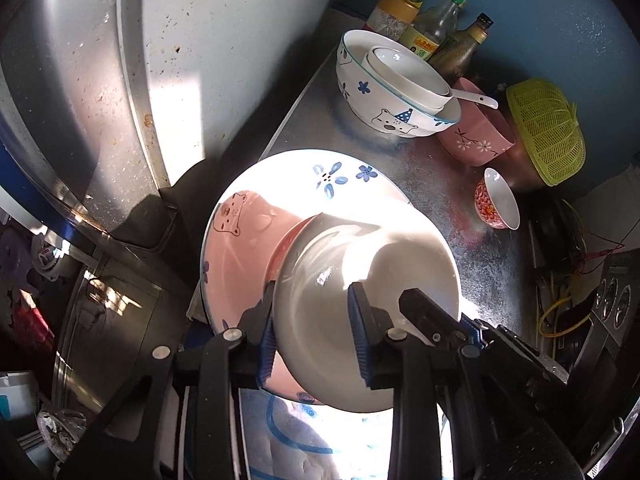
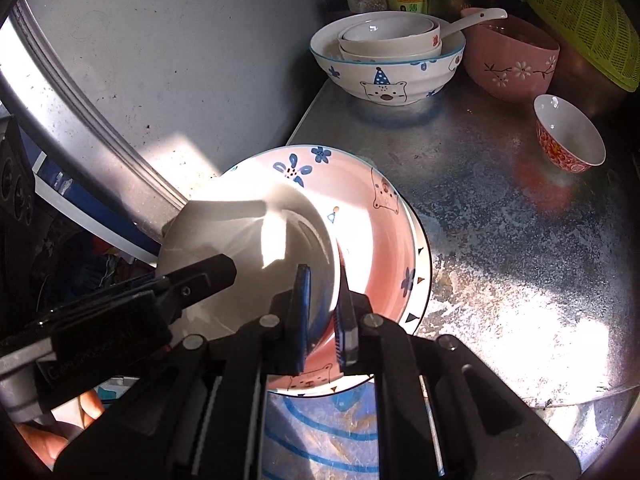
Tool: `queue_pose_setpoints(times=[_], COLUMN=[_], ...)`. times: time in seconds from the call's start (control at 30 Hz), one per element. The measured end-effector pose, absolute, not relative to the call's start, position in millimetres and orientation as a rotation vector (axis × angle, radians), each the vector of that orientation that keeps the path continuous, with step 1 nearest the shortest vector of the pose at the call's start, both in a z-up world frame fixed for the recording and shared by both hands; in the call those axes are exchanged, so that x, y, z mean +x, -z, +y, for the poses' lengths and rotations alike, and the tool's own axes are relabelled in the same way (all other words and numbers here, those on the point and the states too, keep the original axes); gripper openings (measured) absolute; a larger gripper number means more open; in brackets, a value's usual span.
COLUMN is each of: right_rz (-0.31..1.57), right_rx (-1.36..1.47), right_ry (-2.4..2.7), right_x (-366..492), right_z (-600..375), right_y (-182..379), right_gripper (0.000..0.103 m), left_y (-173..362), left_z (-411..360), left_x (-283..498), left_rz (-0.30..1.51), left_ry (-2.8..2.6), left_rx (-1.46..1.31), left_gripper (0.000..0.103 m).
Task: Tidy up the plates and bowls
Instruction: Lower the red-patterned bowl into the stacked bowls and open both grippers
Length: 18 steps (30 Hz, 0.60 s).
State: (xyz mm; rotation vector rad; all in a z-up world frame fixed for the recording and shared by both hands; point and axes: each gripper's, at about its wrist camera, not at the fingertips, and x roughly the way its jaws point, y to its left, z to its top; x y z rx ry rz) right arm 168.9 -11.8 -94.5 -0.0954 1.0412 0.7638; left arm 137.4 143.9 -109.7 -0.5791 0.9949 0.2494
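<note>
The left gripper (image 1: 316, 332) pointed steeply down over the white plate (image 1: 368, 280), its blue-padded jaws parted wider than the near rim between them, the pads (image 1: 357, 334) clear of it. The right gripper (image 2: 322, 320) also angled down and pinched the plate's opposite rim, jaws nearly together. In the right wrist view, fingers (image 2: 86, 402) of a hand showed below the plate.

White plate (image 1: 372, 264): plain white.
Pink plate (image 2: 384, 248): pink inside, blue flowers and bear drawings were seen.
Large bowl (image 2: 384, 76): white, blue rim, party-hat bear.
Pink bowl (image 2: 516, 64): white blossoms on dark branches.
Small bowl (image 2: 568, 136): red-patterned outside, white inside.
Basket (image 1: 548, 136): yellow-green.
</note>
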Motion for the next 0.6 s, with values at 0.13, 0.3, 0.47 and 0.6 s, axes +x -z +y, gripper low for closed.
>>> queue_pose_setpoints(times=[0.13,0.3,0.47,0.6], right_rz=[1.035,1.015,1.023,1.029], right_rx=[-0.108,-0.129,-0.129,-0.090], right_ry=[-0.751,-0.709,-0.711,-0.687], right_x=[166.9,167.7,170.4,172.7], right_z=[-12.1,-13.0,-14.9,-24.1], right_y=[93.8,92.8,95.6,95.8], right_gripper=[0.013,0.015,0.016,0.033], left_y=[108.9,101.5,96.6,99.4], left_z=[145.0,149.2,152.2,157.1], left_x=[136.6,132.8,131.5,128.4], left_rz=[0.998,0.969,0.954,0.964], left_ry=[-0.241,-0.249,-0.260,-0.293], left_rx=[-0.609,-0.632,-0.615,-0.615], left_gripper=[0.039,0.044,0.053,0.055])
